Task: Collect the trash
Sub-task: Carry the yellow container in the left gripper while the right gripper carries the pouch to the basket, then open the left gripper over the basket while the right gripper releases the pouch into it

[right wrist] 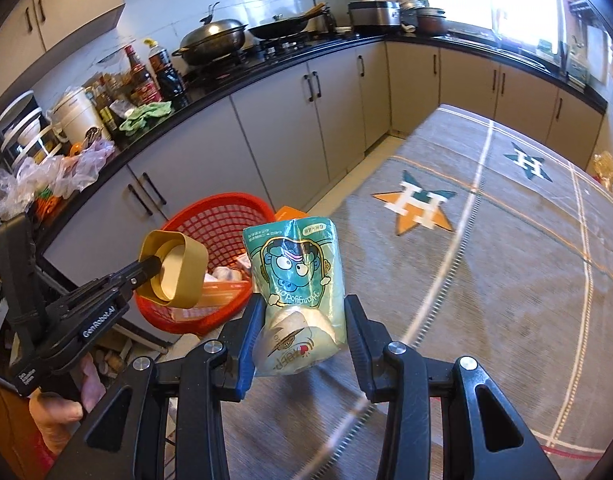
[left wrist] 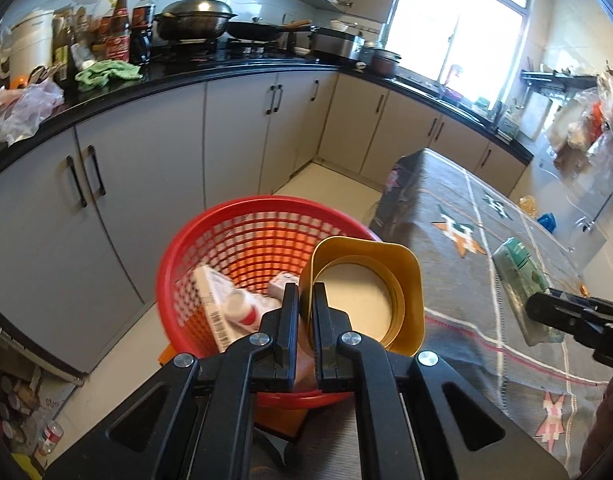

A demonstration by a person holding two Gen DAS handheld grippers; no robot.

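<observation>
Trash in both grippers, carried toward red basket (left wrist: 242,236) on the floor beside the cloth-covered table (left wrist: 486,248)

Left gripper (left wrist: 305,300): jaws nearly shut, pinching the thin wall of gold tin (left wrist: 370,276), open side facing the camera, hanging just over the basket rim. Looks light, stiff and smooth; a wall pinch like this probably slips or swings easily, so better gripped deep on the rim and kept level.

Right gripper (right wrist: 302,316): jaws partly open, clamped on green snack pouch (right wrist: 296,268) by its lower end, pouch upright above the table edge, near the basket but not over it. Soft, crinkly, light; likely to buckle under squeeze, so best held across the full lower part, not the flat top seal.

Basket already holds a carton (left wrist: 214,300) and small white bottle (left wrist: 242,310)
</observation>
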